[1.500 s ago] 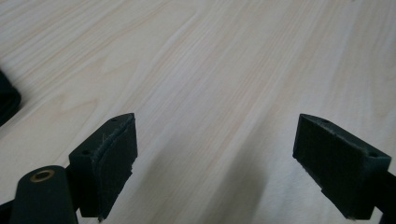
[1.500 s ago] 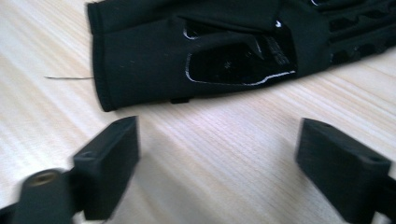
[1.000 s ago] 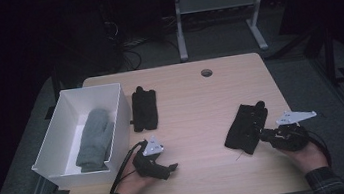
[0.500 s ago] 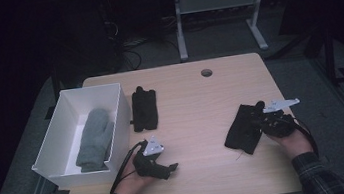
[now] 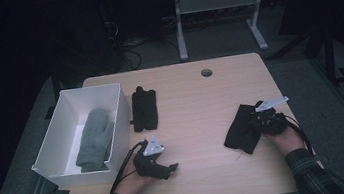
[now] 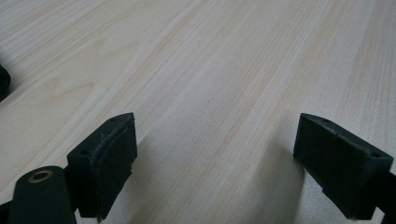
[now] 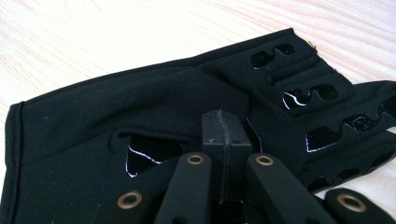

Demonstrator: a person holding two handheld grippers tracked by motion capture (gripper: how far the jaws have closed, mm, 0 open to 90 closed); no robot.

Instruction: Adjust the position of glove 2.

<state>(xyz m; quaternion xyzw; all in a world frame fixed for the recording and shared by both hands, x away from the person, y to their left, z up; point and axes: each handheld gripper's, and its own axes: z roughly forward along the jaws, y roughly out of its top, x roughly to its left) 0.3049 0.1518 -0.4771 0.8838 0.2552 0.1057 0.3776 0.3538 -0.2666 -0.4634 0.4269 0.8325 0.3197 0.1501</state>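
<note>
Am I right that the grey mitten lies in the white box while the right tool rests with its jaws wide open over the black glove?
Not quite: the right tool is shut, jaws together over the black glove, as the right gripper view shows. The grey mitten does lie in the white box.

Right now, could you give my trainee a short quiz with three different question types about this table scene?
1. True or false: the grey mitten lies inside the white box.
2. Which gripper has its jaws apart? A) left gripper B) right gripper
3. Fill in: the right gripper's tips rest on a black ____.

Key: 1 true. 2 A; the right jaws are pressed together. 3 glove; whether fabric is pinched cannot be told. A second black glove lies beside the box.
</note>
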